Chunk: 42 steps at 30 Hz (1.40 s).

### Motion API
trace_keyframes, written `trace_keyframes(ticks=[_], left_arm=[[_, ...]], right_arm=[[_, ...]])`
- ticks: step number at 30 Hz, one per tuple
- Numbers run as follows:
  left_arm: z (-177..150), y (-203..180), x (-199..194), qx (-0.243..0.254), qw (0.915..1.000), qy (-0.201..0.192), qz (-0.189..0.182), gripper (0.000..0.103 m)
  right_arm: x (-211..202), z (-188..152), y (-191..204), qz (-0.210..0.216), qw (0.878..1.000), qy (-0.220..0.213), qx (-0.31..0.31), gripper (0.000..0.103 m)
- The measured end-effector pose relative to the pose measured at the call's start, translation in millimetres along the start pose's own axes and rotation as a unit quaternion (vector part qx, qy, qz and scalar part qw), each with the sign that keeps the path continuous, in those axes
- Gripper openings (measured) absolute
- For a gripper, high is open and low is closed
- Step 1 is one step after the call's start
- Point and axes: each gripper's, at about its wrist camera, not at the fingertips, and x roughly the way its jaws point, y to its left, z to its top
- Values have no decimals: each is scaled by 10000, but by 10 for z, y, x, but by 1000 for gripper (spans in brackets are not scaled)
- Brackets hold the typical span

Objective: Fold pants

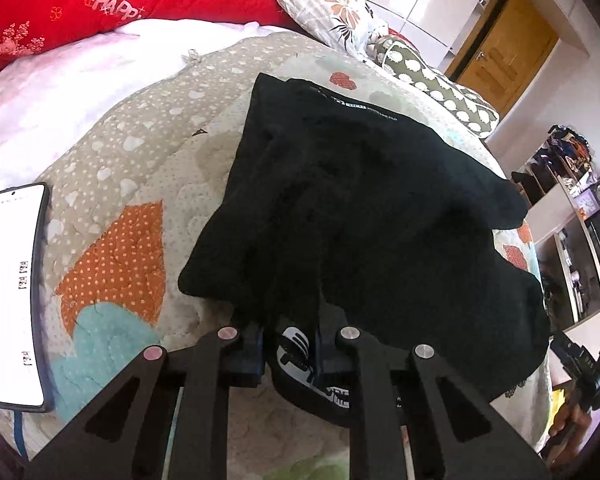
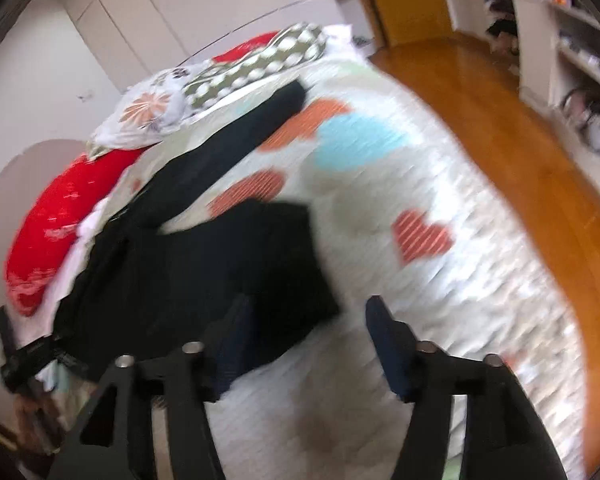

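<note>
The black pants point(image 1: 360, 208) lie bunched on a heart-patterned quilt point(image 1: 140, 184). My left gripper point(image 1: 290, 344) is shut on the pants' waistband, where white lettering shows between the blue pads. In the blurred right wrist view the pants point(image 2: 204, 256) spread left, with one leg running far up the bed. My right gripper point(image 2: 308, 332) is open and empty just above the quilt point(image 2: 400, 280), its left finger next to the near edge of the pants. It also shows at the far right edge of the left wrist view point(image 1: 580, 364).
A phone point(image 1: 14, 296) with a lit screen lies on the quilt at the left. A red pillow point(image 1: 100, 0) and floral pillows point(image 1: 332, 4) sit at the bed's head. Wooden floor point(image 2: 520, 152) and shelves point(image 2: 580, 60) lie to the right of the bed.
</note>
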Motion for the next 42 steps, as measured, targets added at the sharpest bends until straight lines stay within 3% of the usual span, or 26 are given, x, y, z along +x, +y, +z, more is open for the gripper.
trace_keyframes(ticks=[6, 9, 10, 11, 12, 18, 19, 21, 23, 27, 29, 32, 35, 42], left_arm=[[-3, 17, 78, -6, 9999, 71, 86, 16], [-23, 32, 111, -76, 9999, 72, 111, 16], [-29, 34, 115, -88, 9999, 65, 118, 16], [-36, 29, 108, -86, 9999, 60, 126, 16], [-39, 21, 94, -74, 9999, 46, 127, 16], [-92, -1, -111, -106, 9998, 18, -189, 21], [-132, -15, -72, -70, 9999, 87, -123, 30], [-196, -14, 26, -65, 9998, 188, 59, 39], [-236, 12, 26, -145, 9997, 159, 65, 39], [-222, 14, -195, -15, 9995, 137, 295, 51], [-205, 18, -342, 73, 9994, 6, 348, 53], [-154, -39, -537, 238, 9974, -316, 607, 54], [-83, -113, -601, 285, 9971, -513, 482, 57], [-26, -255, -71, 463, 9971, -150, 583, 59]], right_arm=[[308, 185, -41, -166, 9998, -27, -114, 62], [540, 174, 73, 134, 9994, 186, -246, 55], [566, 155, 115, 62, 9991, 148, -395, 43], [560, 133, 162, 55, 9983, 104, -563, 16], [527, 128, 177, 259, 9980, 114, -573, 8], [-84, 85, 17, 93, 9979, -486, -418, 7], [-120, 82, -8, -33, 9977, -491, -456, 7], [-45, 68, -62, -418, 9968, -336, -584, 7], [128, 37, -124, -512, 9972, -42, -536, 8], [78, 50, -100, -887, 9945, -115, -541, 17], [-60, 101, -65, -944, 9934, -311, -567, 31], [-232, 170, 146, -566, 9935, -544, -823, 37], [-191, 149, 455, -18, 9920, -442, -1184, 38], [334, -108, 1136, 785, 9810, 202, -1765, 38]])
